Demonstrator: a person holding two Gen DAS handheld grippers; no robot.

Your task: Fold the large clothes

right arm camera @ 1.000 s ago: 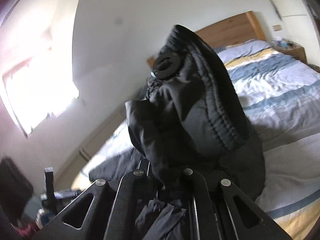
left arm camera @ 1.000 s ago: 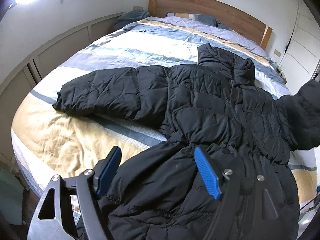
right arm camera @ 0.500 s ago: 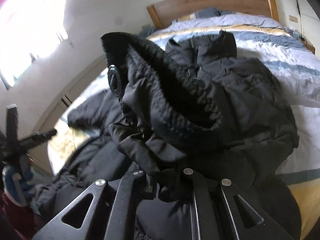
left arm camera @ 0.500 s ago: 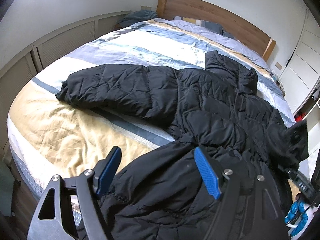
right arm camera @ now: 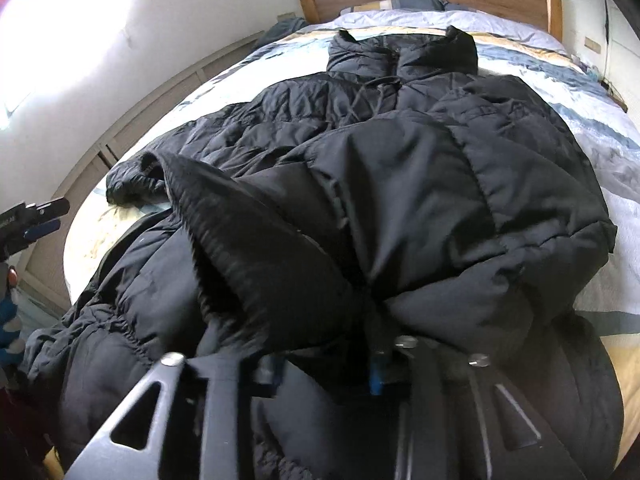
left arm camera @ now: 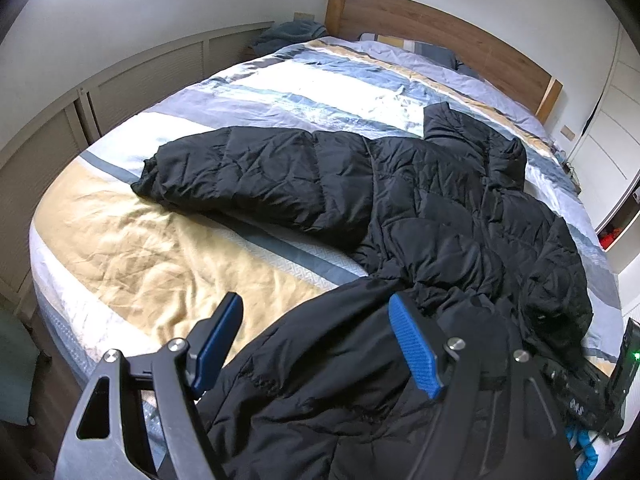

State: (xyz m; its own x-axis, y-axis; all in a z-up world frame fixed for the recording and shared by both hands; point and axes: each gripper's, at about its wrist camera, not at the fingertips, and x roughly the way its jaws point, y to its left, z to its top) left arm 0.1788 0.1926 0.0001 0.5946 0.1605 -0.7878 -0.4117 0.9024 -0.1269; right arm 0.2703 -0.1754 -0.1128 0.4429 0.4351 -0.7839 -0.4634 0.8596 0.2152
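I had the black puffer jacket [left arm camera: 432, 208] spread across the striped duvet [left arm camera: 280, 92] of the bed, filling the centre and right of the left wrist view. One sleeve [left arm camera: 256, 172] reached out flat toward the left of the frame, its cuff over the yellow band of the cover. The collar pointed up toward the wooden headboard [left arm camera: 440, 36] at the top.

My left gripper [left arm camera: 316, 336] stood released at the bottom of that view — its blue pads wide apart. The left pad was over bare bedding and the right one over the jacket's hem, pinching nothing.

In the right wrist view the other sleeve [right arm camera: 360, 216] lay folded in across the jacket's body, its ribbed cuff [right arm camera: 224, 216] bunched in the middle left of the frame. My right gripper [right arm camera: 320, 372] sat at the bottom centre, and its jaws had just been opening. Fabric was still heaped between the fingers, mostly hiding the pads, so I judged the sleeve let go rather than clamped. The left gripper showed small at the left edge.
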